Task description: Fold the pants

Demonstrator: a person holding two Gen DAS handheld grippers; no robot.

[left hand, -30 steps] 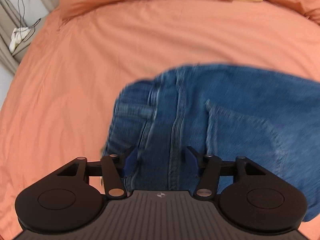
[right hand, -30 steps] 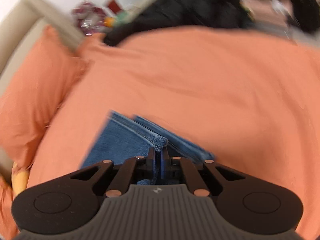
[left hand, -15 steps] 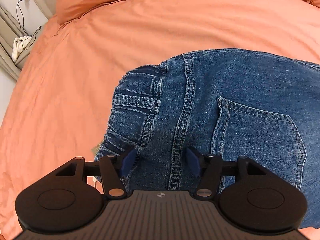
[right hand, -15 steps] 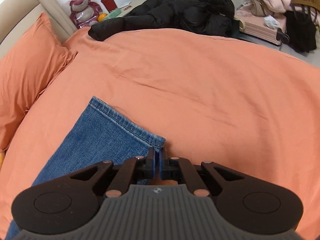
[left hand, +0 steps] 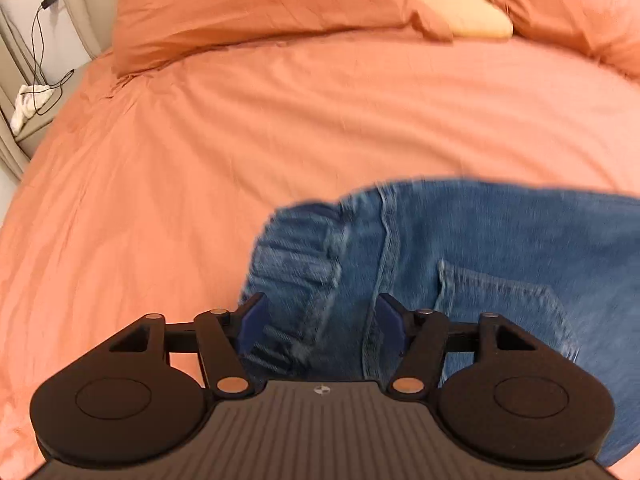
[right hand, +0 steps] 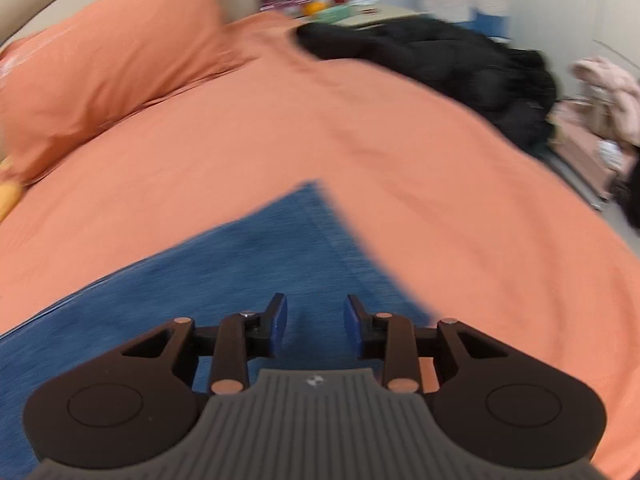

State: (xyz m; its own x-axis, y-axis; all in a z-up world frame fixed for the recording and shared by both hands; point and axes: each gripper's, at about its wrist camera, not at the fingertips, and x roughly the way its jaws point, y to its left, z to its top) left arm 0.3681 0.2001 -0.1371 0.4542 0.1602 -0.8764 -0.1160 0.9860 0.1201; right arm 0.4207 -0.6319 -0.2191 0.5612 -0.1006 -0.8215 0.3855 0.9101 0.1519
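Left wrist view. Left gripper (left hand: 318, 320) with its jaws set wide apart, holding nothing; waistband end of the pants (left hand: 460, 264) lies between and beyond the blue pads (left hand: 252, 318). Pants are blue denim, lying flat on the orange bed cover (left hand: 200, 160), toward the near edge of the bed and right of its middle. Elastic gathered waistband, one belt loop, centre back seam and a patch pocket facing up. Frame is motion-blurred, so stitching detail is soft. Orange pillows (left hand: 256, 4) sit along the head edge, well apart from the denim.

Right wrist view. Right gripper (right hand: 316, 322) also parted, nothing between the jaws. Leg end of the pants (right hand: 240, 264) spreads flat under and ahead of it, one hem corner pointing toward the middle of the bed. Black jacket (right hand: 440, 60) lies at the far edge, well clear.

Handling, as judged: denim looks limp but fairly heavy for cloth, not slippery, not fragile; layers may slide over one another when lifted. Best holds are probably the thick waistband edge for the left and the hem corner for the right, pinching through both layers.
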